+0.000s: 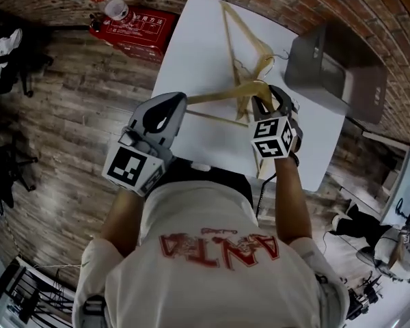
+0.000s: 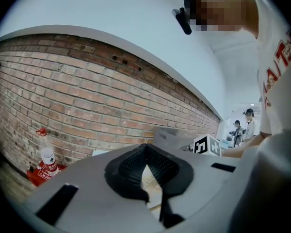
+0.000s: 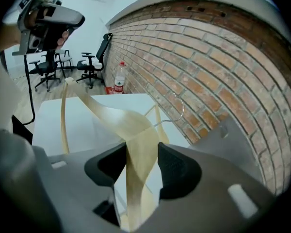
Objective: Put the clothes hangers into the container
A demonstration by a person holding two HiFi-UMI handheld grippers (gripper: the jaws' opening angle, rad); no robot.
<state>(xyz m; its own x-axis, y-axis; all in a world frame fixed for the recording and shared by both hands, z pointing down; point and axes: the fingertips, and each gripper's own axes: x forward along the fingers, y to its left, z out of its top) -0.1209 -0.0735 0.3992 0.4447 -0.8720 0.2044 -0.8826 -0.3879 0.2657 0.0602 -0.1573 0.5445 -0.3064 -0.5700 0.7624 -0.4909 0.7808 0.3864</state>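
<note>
My right gripper point(image 1: 265, 98) point(image 3: 141, 154) is shut on a pale wooden hanger point(image 1: 219, 96) point(image 3: 106, 113). Both pads press on the hanger's wood near its neck, and the hanger is lifted over the white table point(image 1: 191, 46). More wooden hangers point(image 1: 236, 33) lie further back on the table. The grey container point(image 1: 342, 67) point(image 3: 223, 135) stands at the table's right side, against the brick wall. My left gripper point(image 1: 180, 101) point(image 2: 145, 149) hovers by the near left of the table. Its tips meet and nothing is between them.
A red box point(image 1: 130, 26) with a water bottle point(image 2: 46, 154) point(image 3: 119, 76) sits on the wooden floor by the brick wall. Office chairs point(image 3: 92, 62) stand beyond the table. Two people point(image 2: 247, 123) stand in the background. The table's near edge is close to my body.
</note>
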